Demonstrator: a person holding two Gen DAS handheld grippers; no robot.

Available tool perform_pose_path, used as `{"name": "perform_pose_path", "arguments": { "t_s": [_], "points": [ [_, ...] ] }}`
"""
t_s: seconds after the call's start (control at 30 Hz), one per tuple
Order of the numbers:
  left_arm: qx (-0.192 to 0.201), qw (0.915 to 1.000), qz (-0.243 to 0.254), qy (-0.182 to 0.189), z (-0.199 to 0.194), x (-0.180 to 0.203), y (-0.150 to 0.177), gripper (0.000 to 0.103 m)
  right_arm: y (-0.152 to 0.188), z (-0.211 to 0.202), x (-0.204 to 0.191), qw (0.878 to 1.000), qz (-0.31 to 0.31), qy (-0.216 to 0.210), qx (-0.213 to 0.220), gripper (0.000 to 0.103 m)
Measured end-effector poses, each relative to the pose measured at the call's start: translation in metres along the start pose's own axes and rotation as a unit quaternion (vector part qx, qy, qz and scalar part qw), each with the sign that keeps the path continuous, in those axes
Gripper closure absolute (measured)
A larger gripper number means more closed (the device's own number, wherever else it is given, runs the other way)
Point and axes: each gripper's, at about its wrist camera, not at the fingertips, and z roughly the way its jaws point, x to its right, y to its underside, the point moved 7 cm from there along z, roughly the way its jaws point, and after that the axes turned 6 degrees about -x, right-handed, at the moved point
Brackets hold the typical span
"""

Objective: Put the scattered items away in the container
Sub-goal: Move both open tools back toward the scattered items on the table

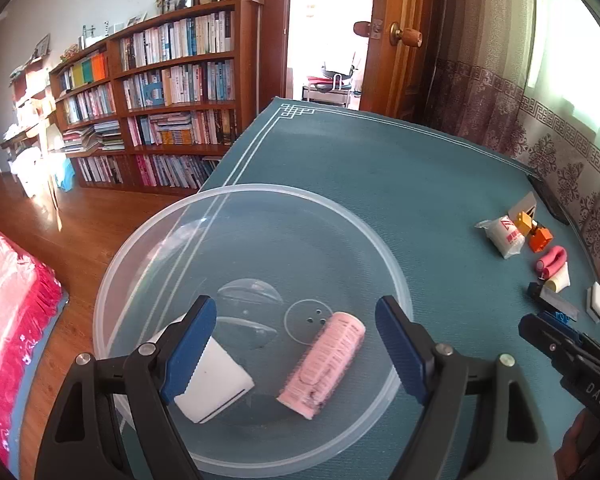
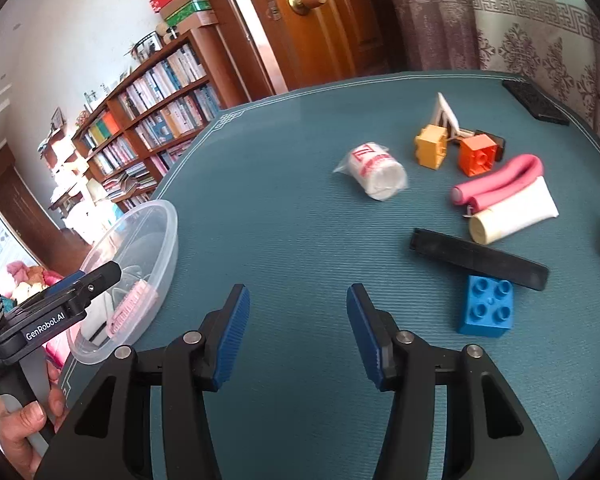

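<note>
Teal mat (image 2: 300,216), clear bowl (image 1: 380,240), scattered toys

Bare table (image 2: 284,216) lies open between the clear bowl (image 2: 162,216) and the clutter — a blue brick (image 2: 486,312) and black strip (image 2: 478,258) crowd the right, near the right gripper (image 2: 298,332).
</note>
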Motion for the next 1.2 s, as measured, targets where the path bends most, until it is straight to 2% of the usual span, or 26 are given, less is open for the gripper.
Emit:
{"name": "perform_pose_path", "arguments": {
  "t_s": [0.27,0.53,0.7,1.2],
  "points": [
    [-0.005,0.9991,0.042,0.010,0.000,0.043,0.002,0.018,0.010,-0.033,0.060,0.998,0.044,0.035,0.024,0.049],
    [-0.021,0.9956,0.080,0.043,0.003,0.101,0.011,0.018,0.019,-0.058,0.117,0.993,0.088,0.068,0.035,0.049],
    [-0.037,0.9915,0.103,0.070,0.006,0.138,0.020,0.018,0.021,-0.070,0.150,0.989,0.111,0.085,0.042,0.049],
    [-0.073,0.9758,0.164,0.124,0.016,0.235,0.045,0.018,0.027,-0.091,0.212,0.980,0.150,0.121,0.045,0.048]
  ]
}}
